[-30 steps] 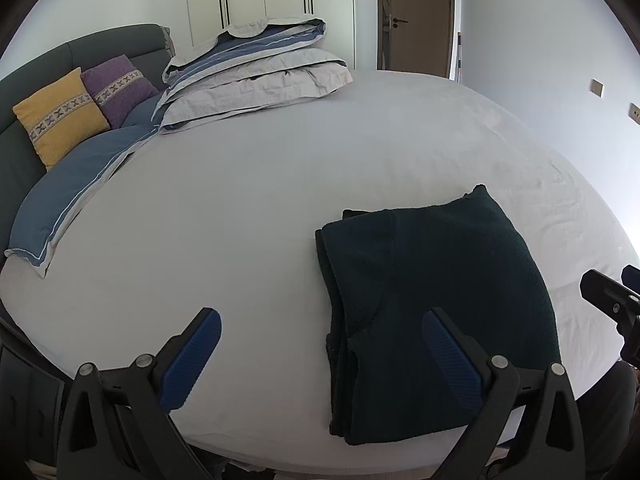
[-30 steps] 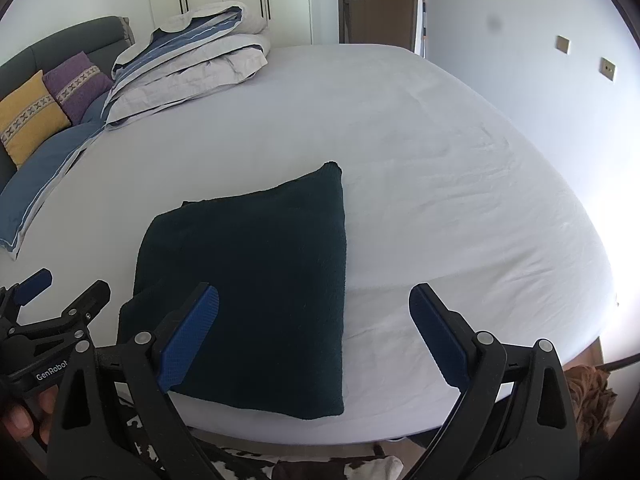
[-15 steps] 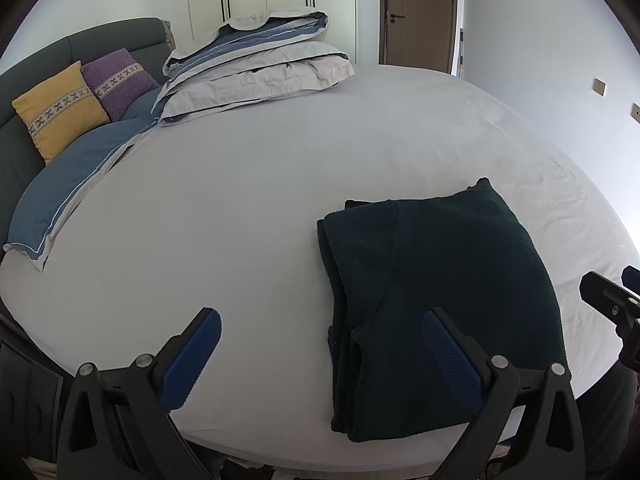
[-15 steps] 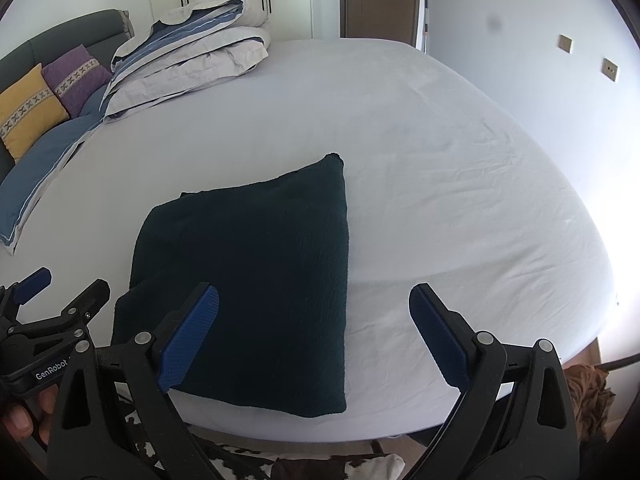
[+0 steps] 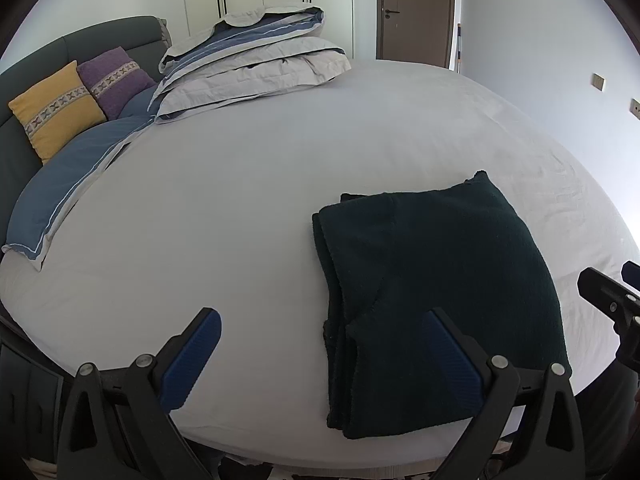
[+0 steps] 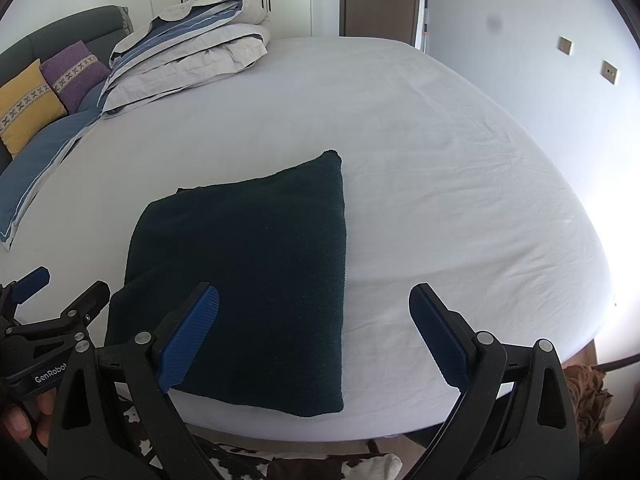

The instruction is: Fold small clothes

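Note:
A dark green garment (image 5: 436, 280) lies folded in a neat rectangle on the white bed sheet (image 5: 240, 208), near the bed's front edge. It also shows in the right wrist view (image 6: 256, 272). My left gripper (image 5: 320, 356) is open and empty, held above the front edge just left of the garment. My right gripper (image 6: 316, 332) is open and empty, held over the garment's front right corner. Neither touches the cloth. The left gripper shows at the left edge of the right wrist view (image 6: 60, 312).
A folded grey and blue duvet (image 5: 248, 68) lies at the back of the bed. A yellow cushion (image 5: 56, 108) and a purple cushion (image 5: 116, 80) lean on the dark headboard (image 5: 80, 44). A blue pillow (image 5: 72, 184) lies at the left. A door (image 5: 416, 8) stands behind.
Both grippers have drawn back and lifted a little from the garment. The garment has not moved and both stay open.

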The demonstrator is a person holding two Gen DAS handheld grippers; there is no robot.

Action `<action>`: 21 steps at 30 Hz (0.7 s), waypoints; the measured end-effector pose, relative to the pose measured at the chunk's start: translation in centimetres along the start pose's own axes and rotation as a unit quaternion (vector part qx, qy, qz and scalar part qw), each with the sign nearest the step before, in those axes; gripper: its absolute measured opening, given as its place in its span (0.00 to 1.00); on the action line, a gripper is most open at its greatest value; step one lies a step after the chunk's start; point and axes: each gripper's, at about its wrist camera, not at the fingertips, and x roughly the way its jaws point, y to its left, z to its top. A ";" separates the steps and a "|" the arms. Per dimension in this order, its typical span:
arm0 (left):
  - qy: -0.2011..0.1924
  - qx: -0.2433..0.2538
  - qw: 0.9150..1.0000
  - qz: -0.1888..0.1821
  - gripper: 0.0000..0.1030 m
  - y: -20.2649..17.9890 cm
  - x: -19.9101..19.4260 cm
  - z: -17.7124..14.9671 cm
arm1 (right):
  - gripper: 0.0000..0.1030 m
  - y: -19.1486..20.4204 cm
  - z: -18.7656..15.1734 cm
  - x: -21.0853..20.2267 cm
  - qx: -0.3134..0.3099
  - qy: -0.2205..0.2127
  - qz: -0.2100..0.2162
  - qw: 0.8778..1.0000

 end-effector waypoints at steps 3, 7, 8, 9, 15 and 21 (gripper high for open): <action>-0.001 0.001 1.000 0.001 1.00 0.0 0.0 0.0 | 0.94 0.0 0.0 0.1 0.000 -0.001 -0.002 1.000; -0.001 0.001 1.000 0.001 1.00 0.0 0.0 0.0 | 0.94 0.1 0.0 0.2 0.000 0.000 -0.002 1.000; -0.001 0.001 1.000 0.000 1.00 0.0 0.0 0.0 | 0.94 0.2 0.0 0.2 0.000 0.000 -0.003 1.000; -0.001 0.000 1.000 0.001 1.00 0.0 0.0 0.0 | 0.94 0.3 0.0 0.2 0.000 -0.001 -0.003 1.000; -0.001 0.001 1.000 0.001 1.00 0.1 0.0 0.0 | 0.94 0.3 0.0 0.2 0.000 0.000 -0.003 1.000; 0.000 0.002 1.000 0.001 1.00 0.0 0.0 -0.1 | 0.94 0.5 -0.1 0.2 0.001 0.000 -0.004 1.000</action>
